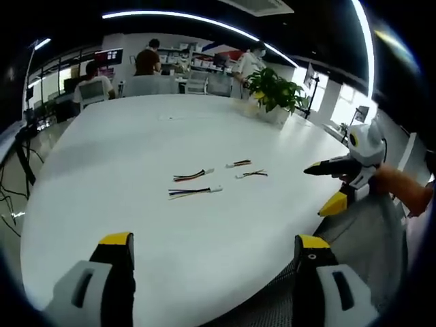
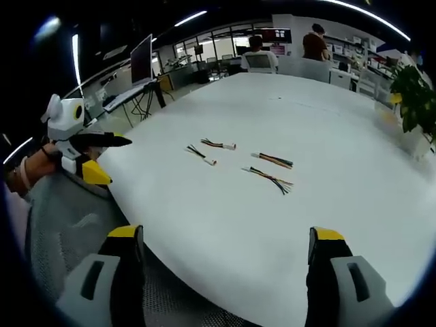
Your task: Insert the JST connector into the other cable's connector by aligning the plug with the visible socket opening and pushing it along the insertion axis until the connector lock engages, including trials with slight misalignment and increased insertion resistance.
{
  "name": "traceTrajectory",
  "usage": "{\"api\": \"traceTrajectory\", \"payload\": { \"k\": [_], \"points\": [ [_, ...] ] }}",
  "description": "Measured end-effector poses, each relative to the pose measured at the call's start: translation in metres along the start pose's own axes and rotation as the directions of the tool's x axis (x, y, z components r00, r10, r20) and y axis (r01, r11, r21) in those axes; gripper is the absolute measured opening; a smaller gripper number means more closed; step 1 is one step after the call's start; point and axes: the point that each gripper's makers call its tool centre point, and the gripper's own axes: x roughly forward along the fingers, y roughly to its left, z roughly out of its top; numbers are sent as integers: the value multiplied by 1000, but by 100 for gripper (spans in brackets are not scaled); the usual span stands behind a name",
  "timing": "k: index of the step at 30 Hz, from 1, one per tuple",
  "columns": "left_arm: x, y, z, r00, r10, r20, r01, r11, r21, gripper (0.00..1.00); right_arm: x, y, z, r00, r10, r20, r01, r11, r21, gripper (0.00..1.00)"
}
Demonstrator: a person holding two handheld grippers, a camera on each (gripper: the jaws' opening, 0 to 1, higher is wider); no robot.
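Observation:
Several short multicoloured JST cables lie loose on the white round table (image 1: 136, 143). In the left gripper view, two longer cables (image 1: 193, 175) (image 1: 195, 191) with white connector ends lie left of two shorter ones (image 1: 239, 163) (image 1: 252, 174). My left gripper (image 1: 214, 240) stands open at the near table edge, well short of them, holding nothing. My right gripper (image 1: 325, 187) hovers open at the right edge, a hand on it. In the right gripper view, my right gripper (image 2: 226, 234) is open and empty. The cables (image 2: 218, 144) (image 2: 201, 154) (image 2: 272, 160) (image 2: 269, 178) lie ahead, and the left gripper (image 2: 112, 160) is at the left.
A potted plant (image 1: 276, 92) (image 2: 415, 95) stands at the far table edge. People sit at desks behind the table (image 1: 92, 85) (image 2: 257, 54). A monitor (image 2: 142, 60) stands on a side desk. Grey mesh fabric (image 2: 75, 225) lies under both grippers by the near edge.

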Motion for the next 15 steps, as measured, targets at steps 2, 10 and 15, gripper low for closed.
{"api": "traceTrajectory", "payload": {
  "k": [2, 10, 15],
  "points": [
    [0, -2, 0, 1000, 4, -2, -4, 1000, 19, 96, -1, 1, 1, 1000, 0, 4, 0, 1000, -7, 99],
    [0, -2, 1, 1000, 10, -8, -10, 999, 46, 96, -2, -1, 6, 1000, -5, 29, 5, 1000, -6, 99],
    [0, -3, 2, 1000, 8, -1, -8, 999, 52, 96, -5, -3, 12, 998, -4, 63, 3, 1000, 20, 99]
  ]
}}
